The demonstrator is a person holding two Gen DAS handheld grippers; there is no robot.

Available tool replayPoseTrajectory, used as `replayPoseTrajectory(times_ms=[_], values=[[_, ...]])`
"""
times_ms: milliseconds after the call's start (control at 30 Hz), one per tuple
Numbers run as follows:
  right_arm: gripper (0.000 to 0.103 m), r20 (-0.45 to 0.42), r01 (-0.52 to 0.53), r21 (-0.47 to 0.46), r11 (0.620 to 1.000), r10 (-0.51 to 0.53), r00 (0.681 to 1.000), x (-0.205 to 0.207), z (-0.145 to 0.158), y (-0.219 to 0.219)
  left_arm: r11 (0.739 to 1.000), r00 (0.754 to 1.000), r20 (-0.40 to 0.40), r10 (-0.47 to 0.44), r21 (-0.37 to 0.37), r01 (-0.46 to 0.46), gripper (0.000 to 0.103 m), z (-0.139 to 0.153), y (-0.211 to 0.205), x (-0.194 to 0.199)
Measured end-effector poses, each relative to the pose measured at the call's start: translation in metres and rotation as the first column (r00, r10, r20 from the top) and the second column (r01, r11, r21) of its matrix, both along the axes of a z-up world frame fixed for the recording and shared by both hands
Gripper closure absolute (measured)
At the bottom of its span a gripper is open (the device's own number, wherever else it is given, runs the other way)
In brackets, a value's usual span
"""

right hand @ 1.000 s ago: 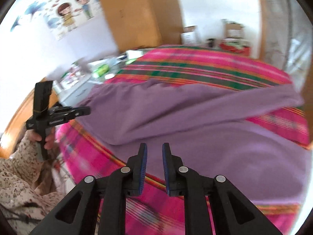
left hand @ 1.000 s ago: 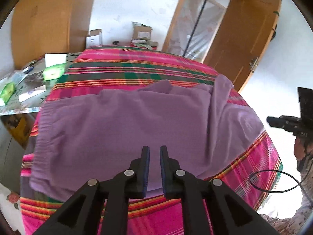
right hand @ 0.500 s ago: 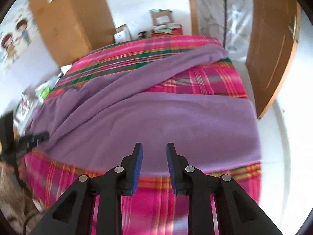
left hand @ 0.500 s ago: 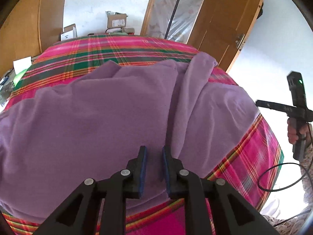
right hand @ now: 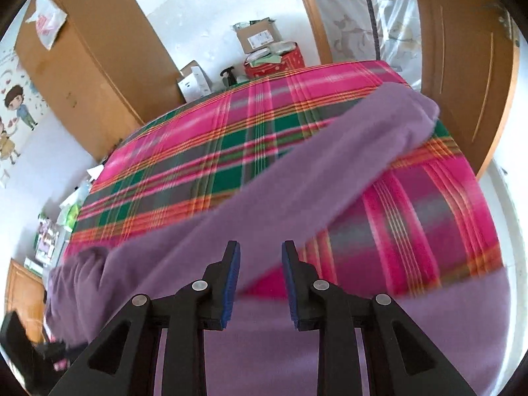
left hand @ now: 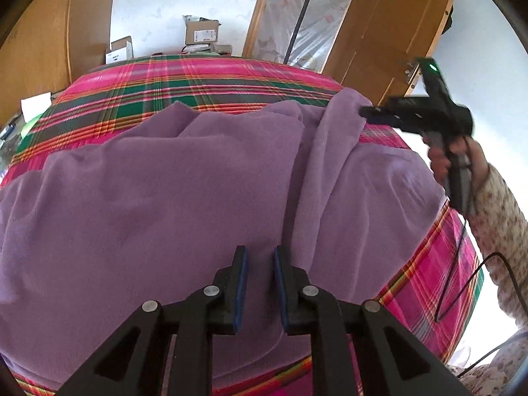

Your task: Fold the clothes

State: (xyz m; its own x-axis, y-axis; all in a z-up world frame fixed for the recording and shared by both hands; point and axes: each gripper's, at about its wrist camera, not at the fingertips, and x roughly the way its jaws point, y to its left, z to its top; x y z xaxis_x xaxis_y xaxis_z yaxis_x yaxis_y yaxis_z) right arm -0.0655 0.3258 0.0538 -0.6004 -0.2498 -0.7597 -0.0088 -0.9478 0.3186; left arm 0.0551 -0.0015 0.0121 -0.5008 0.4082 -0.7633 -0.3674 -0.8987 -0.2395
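Note:
A large purple garment (left hand: 165,198) lies spread over the bed's pink and green plaid cover (left hand: 198,79). A long folded strip (left hand: 336,125) of it runs toward the far right corner. My left gripper (left hand: 259,254) hangs just above the garment's near part, jaws a little apart with nothing between them. In the left wrist view my right gripper (left hand: 369,114) is held by a hand (left hand: 442,161) with its tip at the strip's far end. In the right wrist view the right gripper (right hand: 260,247) is open and empty over the strip (right hand: 297,171) and the garment's body (right hand: 330,346).
A wooden door (left hand: 389,33) stands beyond the bed on the right and a wardrobe (right hand: 99,66) on the left. Cardboard boxes (left hand: 201,33) sit past the far edge. A cluttered side table (right hand: 49,227) stands at the left. A black cable (left hand: 462,283) hangs off the right side.
My right gripper has swung across the bed to the far end of the purple strip, and its jaws have widened. My left gripper shifted over the garment, then held still.

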Motion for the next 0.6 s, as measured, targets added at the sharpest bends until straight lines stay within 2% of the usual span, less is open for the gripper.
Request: replayPoseTrajectory(times_ms=[100, 333, 500, 600], values=[[0.074, 0.011, -0.011, 0.051, 0.999, 0.01, 1.0, -0.025, -0.002, -0.008, 1.0, 1.0, -0.004, -0.002, -0.003, 0.002, 0.087, -0.001, 0.001, 0.0], [0.072, 0.034, 0.004, 0.073, 0.997, -0.007, 0.999, -0.056, -0.001, -0.018, 1.0, 1.0, -0.01, -0.015, 0.008, 0.015, 0.087, -0.002, 0.005, -0.003], [0.067, 0.08, 0.024, 0.11, 0.994, -0.032, 0.996, -0.078, -0.004, -0.028, 0.999, 0.999, -0.014, -0.031, 0.009, 0.031, 0.087, -0.002, 0.007, -0.004], [0.067, 0.141, 0.058, 0.146, 0.988, -0.079, 0.987, -0.089, -0.012, -0.03, 0.999, 0.999, -0.018, -0.038, 0.005, 0.038, 0.087, -0.001, 0.007, -0.003]])
